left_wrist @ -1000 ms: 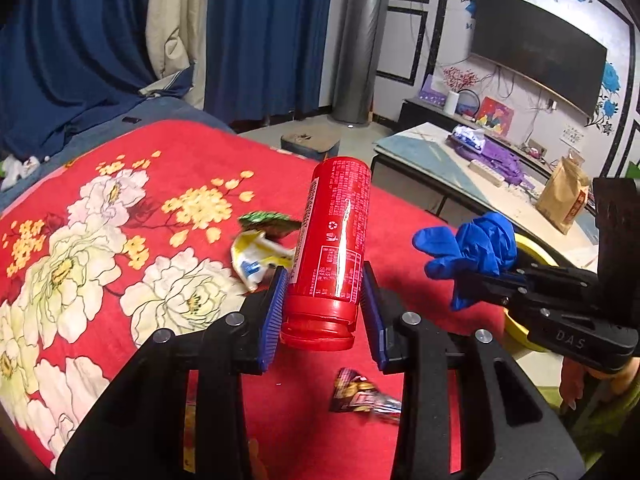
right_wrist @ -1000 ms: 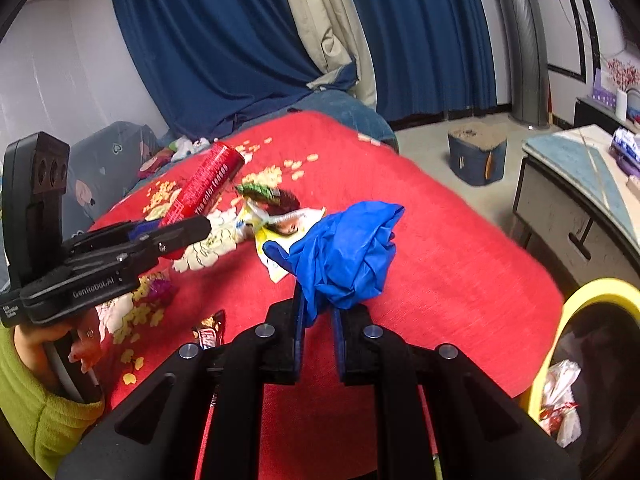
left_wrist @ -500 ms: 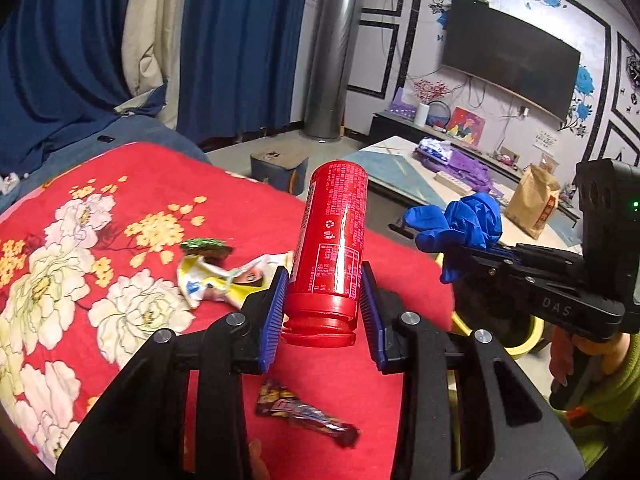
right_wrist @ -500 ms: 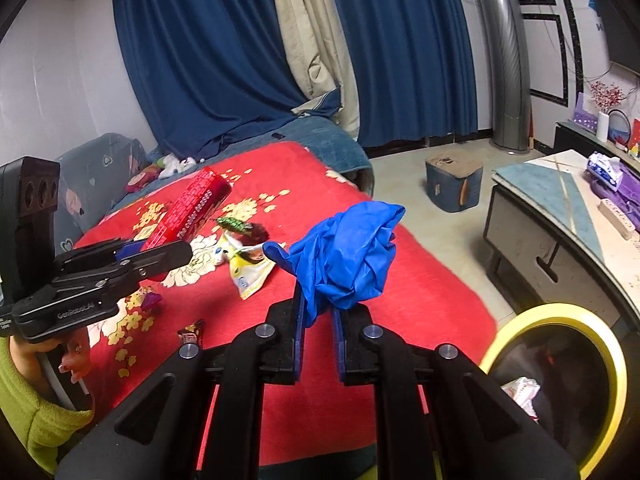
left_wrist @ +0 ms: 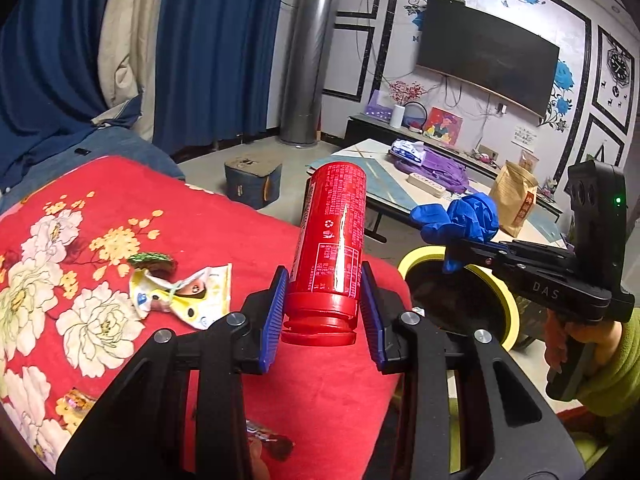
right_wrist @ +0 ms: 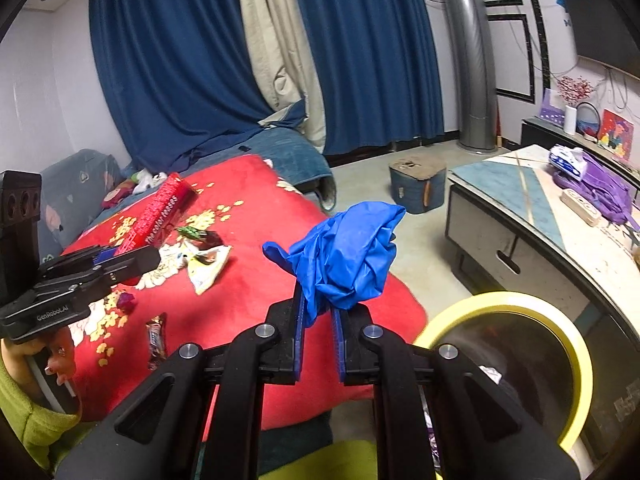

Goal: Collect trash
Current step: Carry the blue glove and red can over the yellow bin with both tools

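Red floral bedding point(left_wrist: 168, 216) is strewn with wrappers point(left_wrist: 188, 296), and a yellow-rimmed bin point(right_wrist: 516, 304) is stood just beside its edge. A red can point(left_wrist: 332, 248) is clamped near its base by the left gripper point(left_wrist: 322, 314), partly open around it. A crumpled blue glove point(right_wrist: 344, 256) is pinched by the nearly closed right gripper point(right_wrist: 318, 336), close to the bin, presumably for dropping.

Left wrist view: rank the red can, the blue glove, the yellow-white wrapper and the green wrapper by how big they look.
1. red can, though it sits nearest the lens in the left gripper, which inflates it.
2. yellow-white wrapper and blue glove look about alike; not ranked.
3. green wrapper, clearly smallest.
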Demonstrator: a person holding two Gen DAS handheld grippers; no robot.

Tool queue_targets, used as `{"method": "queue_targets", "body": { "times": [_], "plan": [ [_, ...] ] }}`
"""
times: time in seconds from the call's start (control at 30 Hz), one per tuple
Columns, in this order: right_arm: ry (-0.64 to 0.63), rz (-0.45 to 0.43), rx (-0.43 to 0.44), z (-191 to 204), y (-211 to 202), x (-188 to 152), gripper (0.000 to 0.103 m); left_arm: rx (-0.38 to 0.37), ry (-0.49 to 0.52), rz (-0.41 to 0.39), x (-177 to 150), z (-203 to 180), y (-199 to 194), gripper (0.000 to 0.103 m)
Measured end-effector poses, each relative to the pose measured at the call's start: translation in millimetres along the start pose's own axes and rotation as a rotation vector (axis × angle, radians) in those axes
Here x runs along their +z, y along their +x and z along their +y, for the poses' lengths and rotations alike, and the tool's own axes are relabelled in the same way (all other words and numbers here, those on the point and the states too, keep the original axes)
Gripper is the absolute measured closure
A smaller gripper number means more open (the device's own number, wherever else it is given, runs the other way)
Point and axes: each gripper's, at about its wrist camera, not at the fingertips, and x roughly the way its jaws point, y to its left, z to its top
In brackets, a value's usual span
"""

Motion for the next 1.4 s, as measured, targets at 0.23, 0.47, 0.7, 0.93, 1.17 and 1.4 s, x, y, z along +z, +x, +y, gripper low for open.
{"method": "queue_targets", "body": {
  "times": [0.23,0.47,0.7,0.93,1.17,1.4],
  "plan": [
    [0.030,-0.009,-0.038,-20,-14,-8,0.091,-0.020,0.019,0.004,0,-17,8,0.075],
    [0.073,-0.021,-0.078,-40,-28,-14,0.091,-0.047,0.037,-0.003,2,-35,17,0.075],
    [0.105,-0.025,-0.106,-57,-38,-20,0.091,-0.072,0.042,0.004,2,-50,28,0.075],
    [0.129,-0.030,-0.138,-70,-45,-25,0.091,-0.110,0.065,0.027,0,-67,41,0.075],
    [0.144,-0.034,-0.171,-84,-51,-31,0.091,-0.144,0.101,0.050,-3,-85,55,0.075],
    [0.158,-0.039,-0.216,-97,-57,-36,0.091,-0.180,0.151,0.082,-8,-105,70,0.075]
  ]
}}
